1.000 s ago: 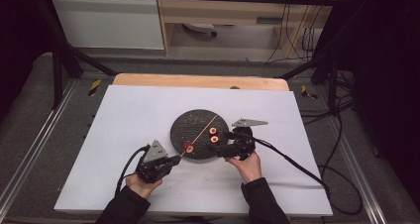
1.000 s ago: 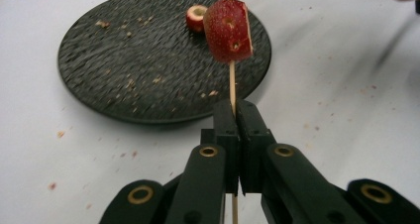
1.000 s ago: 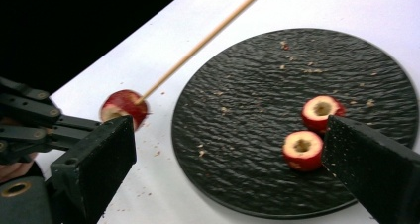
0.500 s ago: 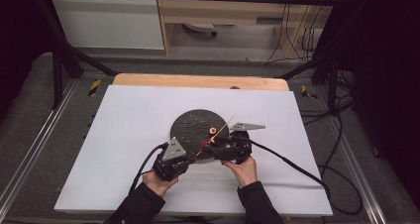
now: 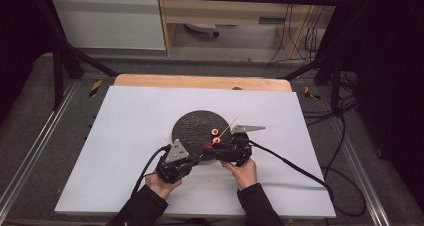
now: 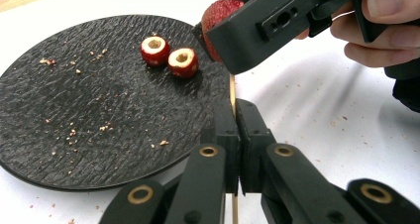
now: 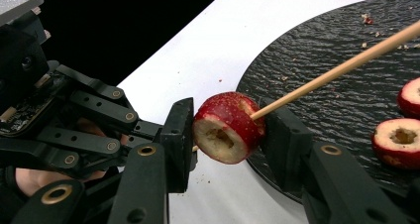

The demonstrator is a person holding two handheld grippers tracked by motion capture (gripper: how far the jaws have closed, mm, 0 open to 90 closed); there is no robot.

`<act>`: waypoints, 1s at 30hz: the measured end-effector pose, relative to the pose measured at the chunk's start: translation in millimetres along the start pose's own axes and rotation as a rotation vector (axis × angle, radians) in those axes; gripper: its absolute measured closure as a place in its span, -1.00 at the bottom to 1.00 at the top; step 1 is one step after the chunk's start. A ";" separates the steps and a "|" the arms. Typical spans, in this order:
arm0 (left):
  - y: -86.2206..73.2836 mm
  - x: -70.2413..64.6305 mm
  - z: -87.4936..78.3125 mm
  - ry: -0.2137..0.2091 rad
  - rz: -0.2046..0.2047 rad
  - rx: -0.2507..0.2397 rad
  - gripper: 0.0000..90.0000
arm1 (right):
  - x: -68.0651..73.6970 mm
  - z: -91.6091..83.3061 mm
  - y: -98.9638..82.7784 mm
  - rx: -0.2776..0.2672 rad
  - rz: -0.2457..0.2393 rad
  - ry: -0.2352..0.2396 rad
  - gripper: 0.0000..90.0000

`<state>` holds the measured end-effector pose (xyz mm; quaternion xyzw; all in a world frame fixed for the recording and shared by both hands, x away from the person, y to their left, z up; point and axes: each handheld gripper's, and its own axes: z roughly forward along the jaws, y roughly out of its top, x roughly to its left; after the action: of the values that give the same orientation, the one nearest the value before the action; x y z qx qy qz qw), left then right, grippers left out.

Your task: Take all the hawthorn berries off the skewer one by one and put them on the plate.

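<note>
- Black and rough-textured, the round plate (image 5: 198, 126) lies near the middle of the white surface (image 5: 125, 136) and serves as the landmark for everything else.
- Two cored red fruit pieces (image 6: 170, 57) sit side by side on the plate, hollow centres up, toward its edge nearest the right hand-held gripper; in the right gripper view they show as pale-fleshed rings (image 7: 403, 142).
- Crumbs (image 6: 74, 132) are scattered over the plate's face, and a few specks lie on the surface just off its rim.
- The left hand-held gripper (image 6: 236, 130) is just off the plate's near edge, its jaws closed tight on a thin wooden skewer (image 6: 232, 92) that runs up between them.
- The right hand-held gripper (image 7: 228, 135) hangs over the plate's near edge, clamping a third red fruit piece (image 7: 229, 126) between its jaws; the skewer (image 7: 341, 68) enters that fruit from the side and slants out over the plate.
- In the high view the two hand-held grippers (image 5: 176, 162) (image 5: 225, 150) meet just beside the plate's near rim, the skewer tip (image 5: 231, 124) rising past the plate's right edge.
- No brand, label or legible writing can be made out on the plate, the grippers or the surface.
</note>
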<state>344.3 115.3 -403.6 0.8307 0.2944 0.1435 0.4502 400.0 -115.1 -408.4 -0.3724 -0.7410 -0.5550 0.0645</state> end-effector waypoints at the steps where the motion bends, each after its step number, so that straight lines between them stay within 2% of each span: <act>1: -0.5 0.1 -0.2 0.000 -0.001 -0.001 0.96 | 0.2 0.2 -0.1 0.001 0.003 0.002 0.32; 5: -2.2 0.9 -2.9 0.005 0.002 0.002 0.96 | -1.3 1.7 0.5 0.002 0.007 0.020 0.32; 13: -17.8 8.4 -15.3 0.011 0.000 0.016 0.96 | -7.7 -7.6 15.3 -0.051 0.018 -0.043 0.33; 19: -28.2 13.1 -25.8 0.016 -0.002 0.025 0.96 | -17.6 -12.5 28.5 -0.081 0.041 -0.054 0.33; 26: -34.9 15.0 -31.4 0.023 -0.001 0.034 0.96 | -24.6 -15.2 37.8 -0.083 0.051 -0.065 0.33; 30: -40.4 18.0 -34.6 0.030 -0.005 0.048 0.96 | -27.1 -16.7 43.6 -0.105 0.048 -0.095 0.33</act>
<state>326.5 166.5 -418.6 0.8383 0.3067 0.1474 0.4261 441.3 -138.0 -382.1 -0.4187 -0.7042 -0.5730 0.0230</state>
